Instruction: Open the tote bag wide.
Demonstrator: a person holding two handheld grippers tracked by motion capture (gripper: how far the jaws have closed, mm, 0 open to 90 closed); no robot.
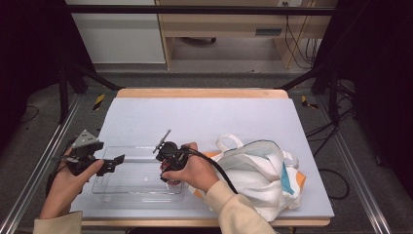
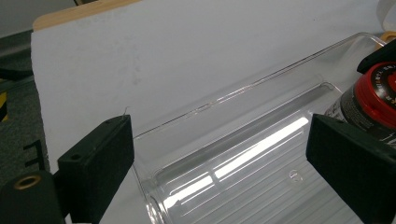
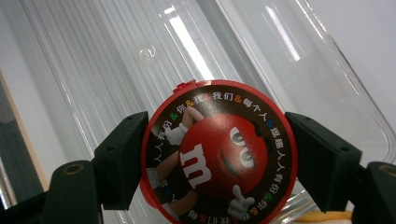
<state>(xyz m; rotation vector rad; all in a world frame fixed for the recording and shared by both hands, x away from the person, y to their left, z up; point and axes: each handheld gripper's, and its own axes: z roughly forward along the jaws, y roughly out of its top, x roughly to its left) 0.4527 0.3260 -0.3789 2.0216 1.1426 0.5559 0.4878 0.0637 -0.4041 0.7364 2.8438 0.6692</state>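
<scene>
A round candy can with a red lid showing a red cartoon face is pinched at its sides by my right gripper, which is shut on it. The can stands upright inside the right end of a clear plastic tray, and a hand covers most of it in the high view. Its red lid and dark label appear at the right edge of the left gripper view. My left gripper is open at the tray's left end, with the tray's near corner between its jaws and nothing pressed.
A white cloth bag with handles lies right of the tray on something orange. A pale blue mat covers the wooden table. Metal frame rails run along both sides.
</scene>
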